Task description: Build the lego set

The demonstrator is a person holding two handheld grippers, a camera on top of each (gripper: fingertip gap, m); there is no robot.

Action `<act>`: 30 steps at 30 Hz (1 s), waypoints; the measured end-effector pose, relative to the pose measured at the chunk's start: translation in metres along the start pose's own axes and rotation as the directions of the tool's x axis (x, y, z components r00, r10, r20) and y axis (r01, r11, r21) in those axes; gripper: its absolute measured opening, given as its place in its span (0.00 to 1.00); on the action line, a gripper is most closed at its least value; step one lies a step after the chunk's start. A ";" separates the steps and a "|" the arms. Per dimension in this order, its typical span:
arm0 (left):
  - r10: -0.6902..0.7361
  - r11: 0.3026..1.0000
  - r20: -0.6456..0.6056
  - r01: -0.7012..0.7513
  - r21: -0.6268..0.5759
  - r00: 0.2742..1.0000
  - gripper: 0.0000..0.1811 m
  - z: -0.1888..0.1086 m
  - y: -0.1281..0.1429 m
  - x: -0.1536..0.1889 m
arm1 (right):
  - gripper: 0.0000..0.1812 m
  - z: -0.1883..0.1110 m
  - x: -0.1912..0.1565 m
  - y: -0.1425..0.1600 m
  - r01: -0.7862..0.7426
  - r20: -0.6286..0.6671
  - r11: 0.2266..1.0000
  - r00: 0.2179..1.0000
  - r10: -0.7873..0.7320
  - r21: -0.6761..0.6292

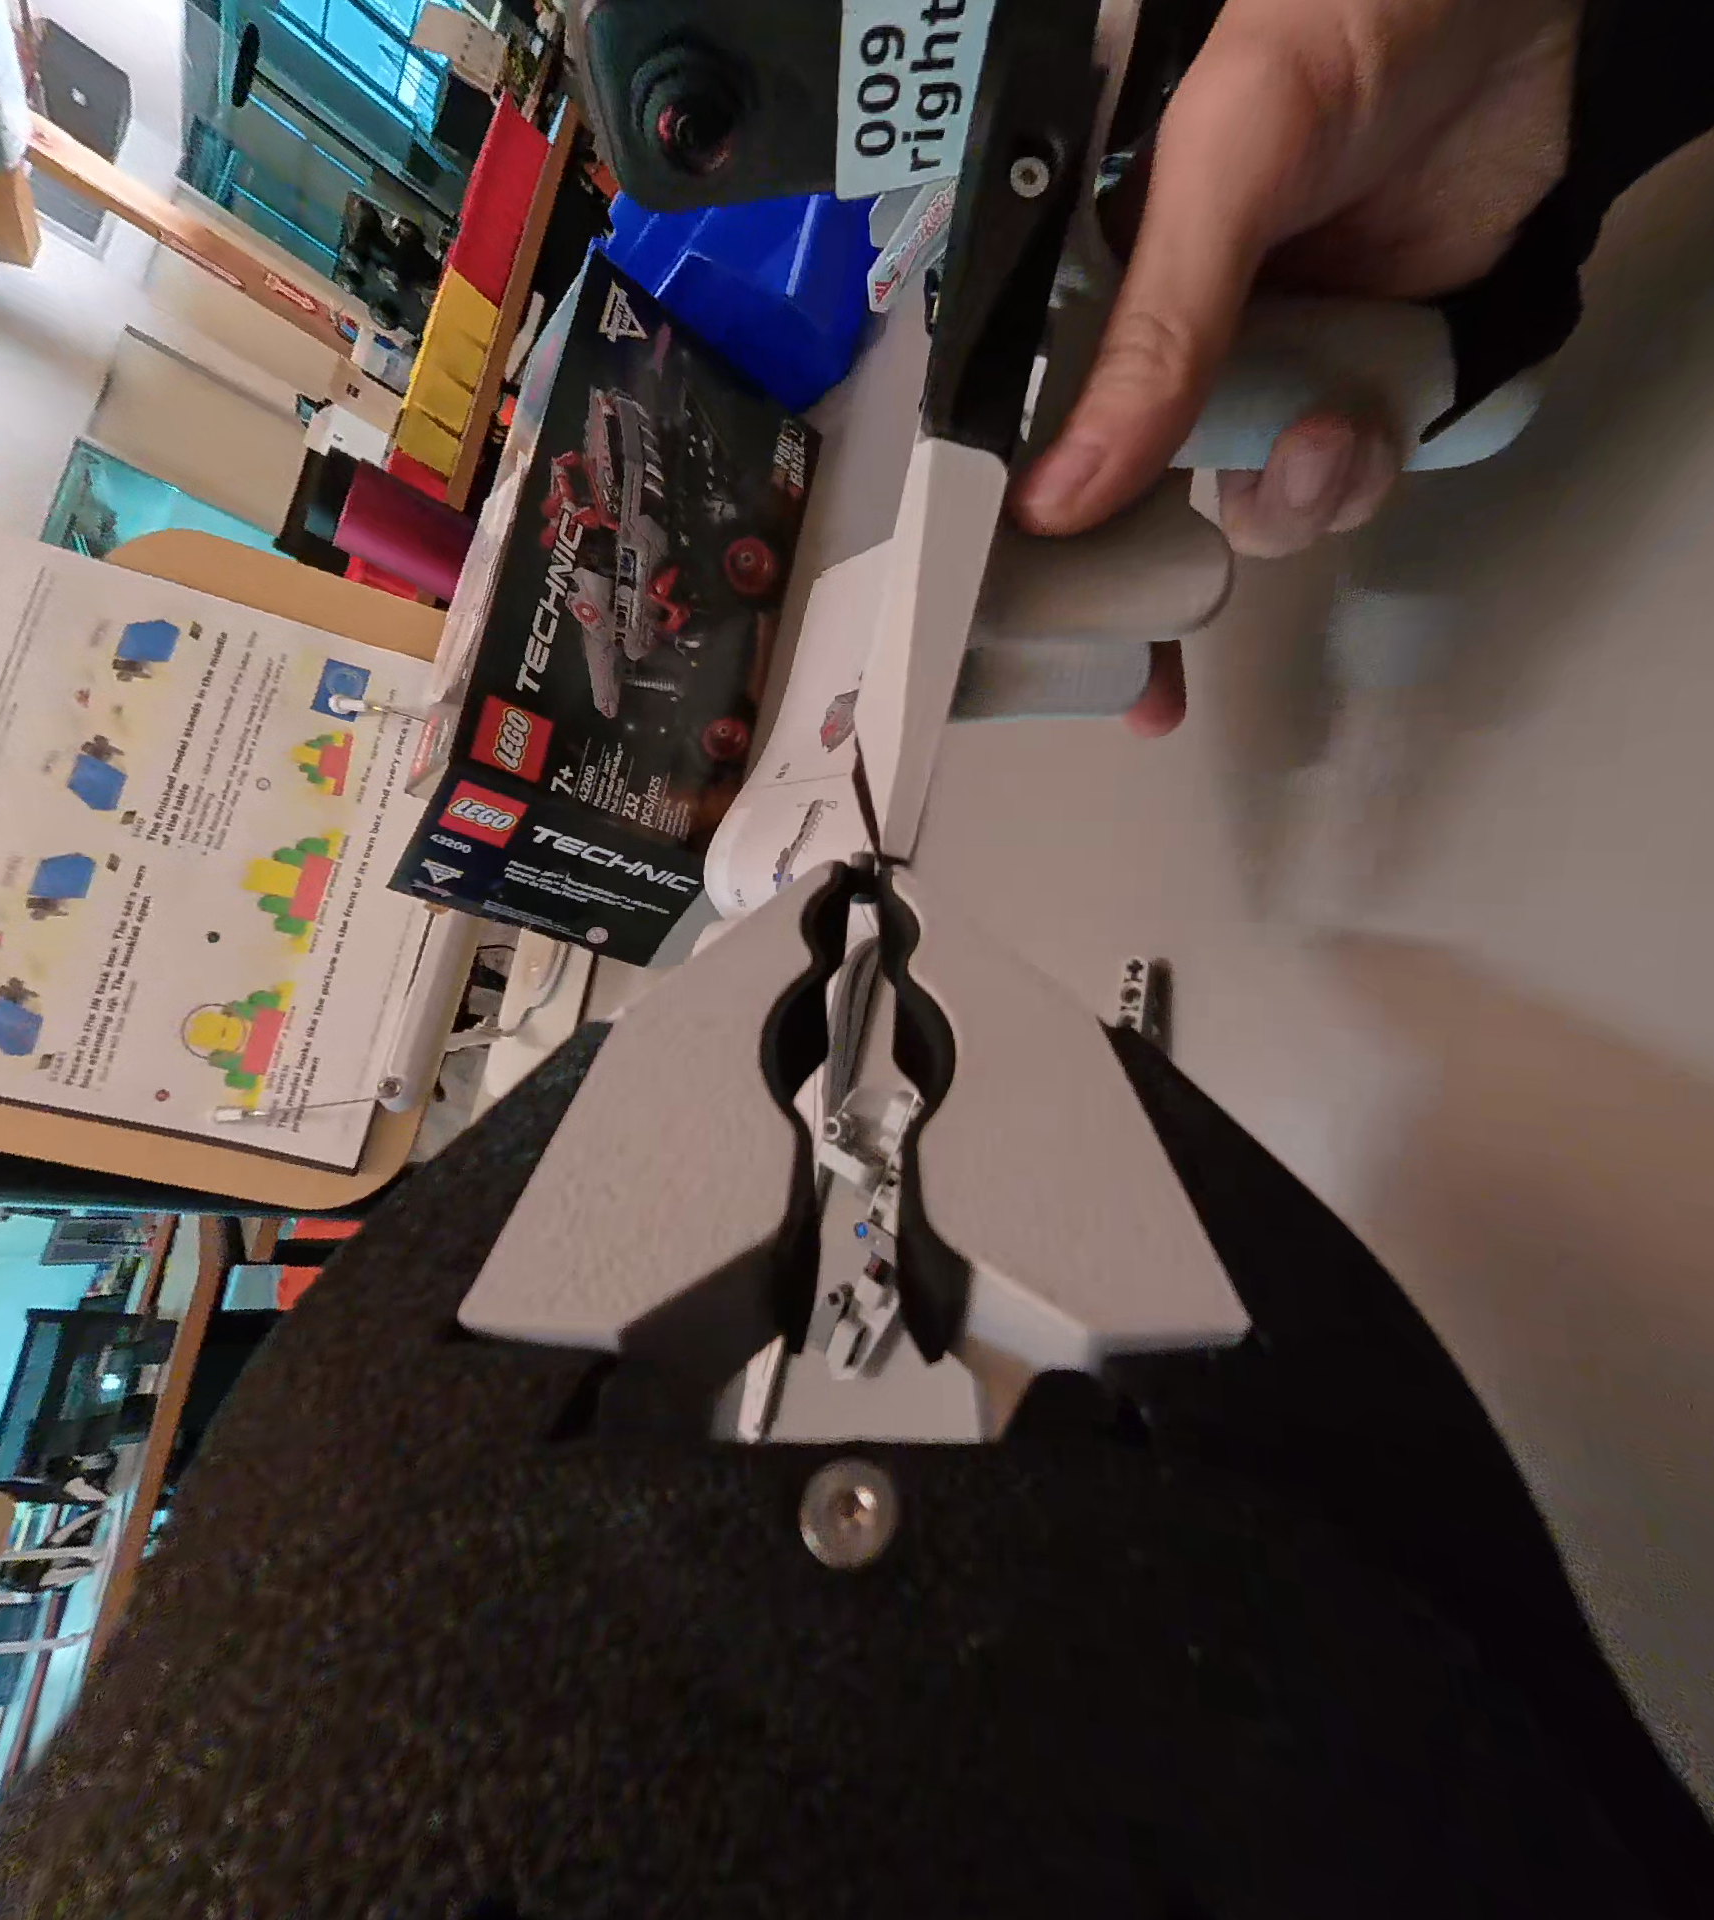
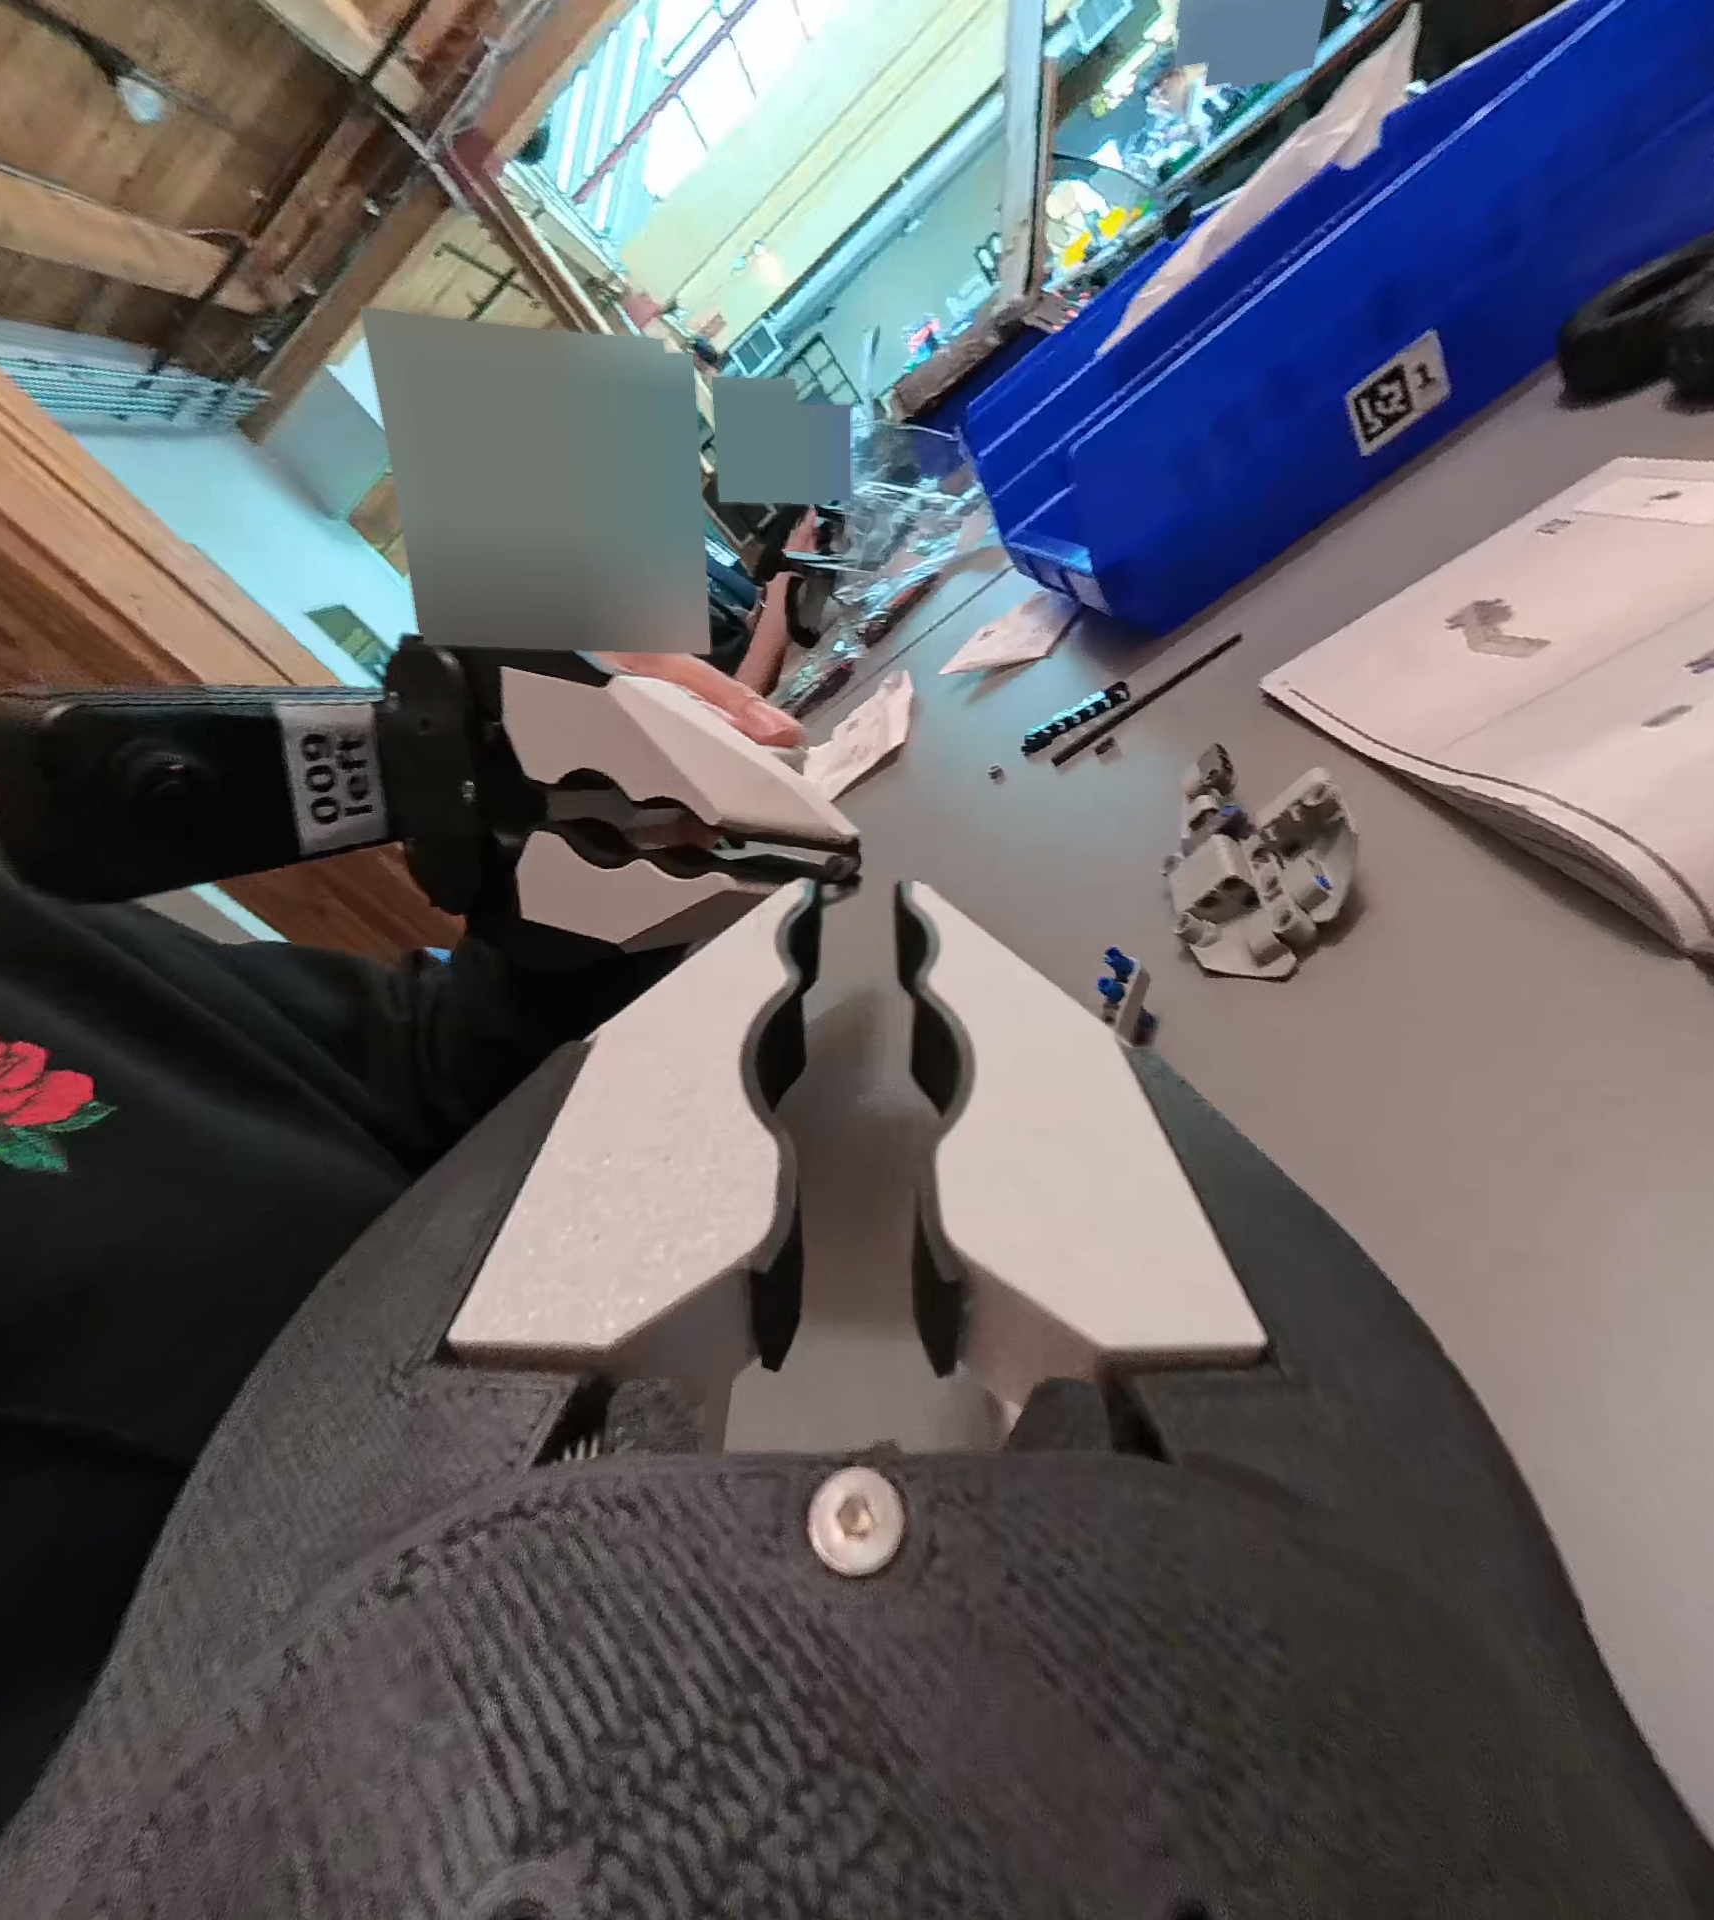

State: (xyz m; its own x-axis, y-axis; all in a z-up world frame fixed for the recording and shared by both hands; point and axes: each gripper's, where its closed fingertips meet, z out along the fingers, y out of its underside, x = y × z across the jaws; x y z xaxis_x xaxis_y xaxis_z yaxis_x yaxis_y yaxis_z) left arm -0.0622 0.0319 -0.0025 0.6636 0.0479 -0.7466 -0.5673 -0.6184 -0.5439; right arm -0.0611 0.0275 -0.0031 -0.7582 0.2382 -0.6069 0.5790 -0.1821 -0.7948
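Note:
My left gripper (image 1: 868,881) is held above the table and is shut on a small black piece (image 2: 840,865) pinched at its very tips. My right gripper (image 2: 855,899) is open and empty, its left fingertip almost touching the left gripper (image 2: 845,871) tips. In the left wrist view the right gripper (image 1: 884,836) comes in edge-on from above, held by a hand (image 1: 1248,312). A grey Lego assembly (image 2: 1258,883) lies on the grey table (image 2: 1455,1195), and shows through the left gripper's finger gap (image 1: 863,1195). A small grey part with blue pins (image 2: 1123,997) stands near it.
An open instruction booklet (image 2: 1559,707) lies at the right, a blue bin (image 2: 1300,364) and black tyres (image 2: 1694,312) behind it. A black beam (image 2: 1076,719) and thin axle (image 2: 1159,686) lie farther off. The Lego box (image 1: 614,665) and a printed sheet (image 1: 136,831) stand beyond. The grippers are tip to tip, or close to it.

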 end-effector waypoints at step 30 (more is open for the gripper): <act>-0.326 0.826 -0.203 0.383 0.415 0.923 0.03 -0.029 -0.035 -0.010 | 0.01 -0.011 -0.040 -0.020 -0.228 0.379 0.969 0.909 0.175 0.098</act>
State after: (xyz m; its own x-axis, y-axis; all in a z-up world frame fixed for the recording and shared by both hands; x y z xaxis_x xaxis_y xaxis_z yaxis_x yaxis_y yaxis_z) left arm -0.0346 0.0309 0.0349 0.8967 0.0864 -0.4342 -0.4167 -0.1668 -0.8936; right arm -0.0390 0.0317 0.0372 -0.7010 -0.1766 -0.6909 0.7042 -0.3238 -0.6318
